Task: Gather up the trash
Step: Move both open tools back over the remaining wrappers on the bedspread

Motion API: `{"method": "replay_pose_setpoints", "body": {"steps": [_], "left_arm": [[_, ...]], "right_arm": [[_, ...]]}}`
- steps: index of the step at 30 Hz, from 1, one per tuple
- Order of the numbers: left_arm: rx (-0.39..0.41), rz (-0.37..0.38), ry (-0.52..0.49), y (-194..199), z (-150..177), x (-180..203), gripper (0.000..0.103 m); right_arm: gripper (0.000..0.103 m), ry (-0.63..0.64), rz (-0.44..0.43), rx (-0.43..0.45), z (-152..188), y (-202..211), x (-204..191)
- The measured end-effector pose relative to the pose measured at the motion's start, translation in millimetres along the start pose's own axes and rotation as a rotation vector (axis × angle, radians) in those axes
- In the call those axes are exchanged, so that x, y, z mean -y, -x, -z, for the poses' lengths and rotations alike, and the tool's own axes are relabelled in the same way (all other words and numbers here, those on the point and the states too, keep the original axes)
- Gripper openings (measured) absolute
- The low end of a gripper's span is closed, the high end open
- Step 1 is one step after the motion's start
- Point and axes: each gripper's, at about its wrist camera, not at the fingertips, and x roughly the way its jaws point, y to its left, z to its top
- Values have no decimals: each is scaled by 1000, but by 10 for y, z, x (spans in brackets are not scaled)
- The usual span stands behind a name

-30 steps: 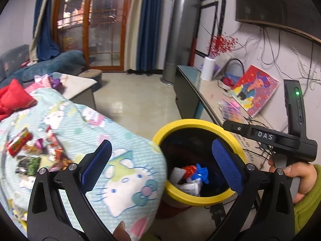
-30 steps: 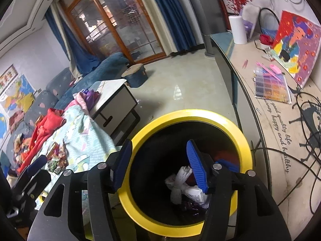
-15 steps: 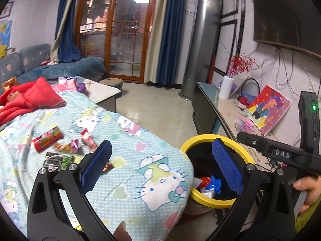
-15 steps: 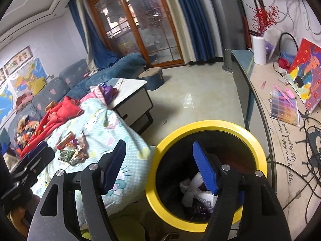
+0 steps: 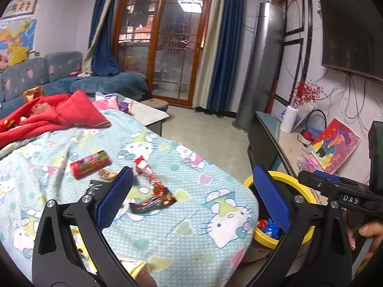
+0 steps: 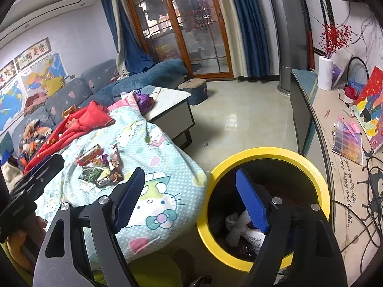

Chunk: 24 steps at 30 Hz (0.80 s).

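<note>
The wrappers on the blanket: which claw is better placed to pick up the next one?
Left, probably. The left claw is open and empty with the wrappers right between its pads, while the right claw, empty and opening, points at the yellow bin.

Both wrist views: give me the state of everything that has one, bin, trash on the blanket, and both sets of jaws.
Yellow bin: upright, uncovered, partly filled with trash.
Red packet: lying flat on the blanket, not picked up.
Loose wrappers: scattered on the blanket beside the packet, uncollected.
Hello Kitty blanket: spread out, edge draped next to the bin.
Left gripper: jaws open, nothing between them.
Right gripper: jaws opening, nothing between them.
</note>
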Motion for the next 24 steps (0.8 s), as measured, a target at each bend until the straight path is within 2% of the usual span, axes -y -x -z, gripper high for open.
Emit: {"method": "replay_pose_setpoints", "body": {"steps": [17, 24], "left_arm": [[13, -119, 96, 239, 65, -617, 92], [3, -169, 142, 332, 119, -879, 92]], "right_arm": [[77, 167, -94, -58, 45, -217, -755], [77, 193, -129, -98, 61, -365, -985]]}}
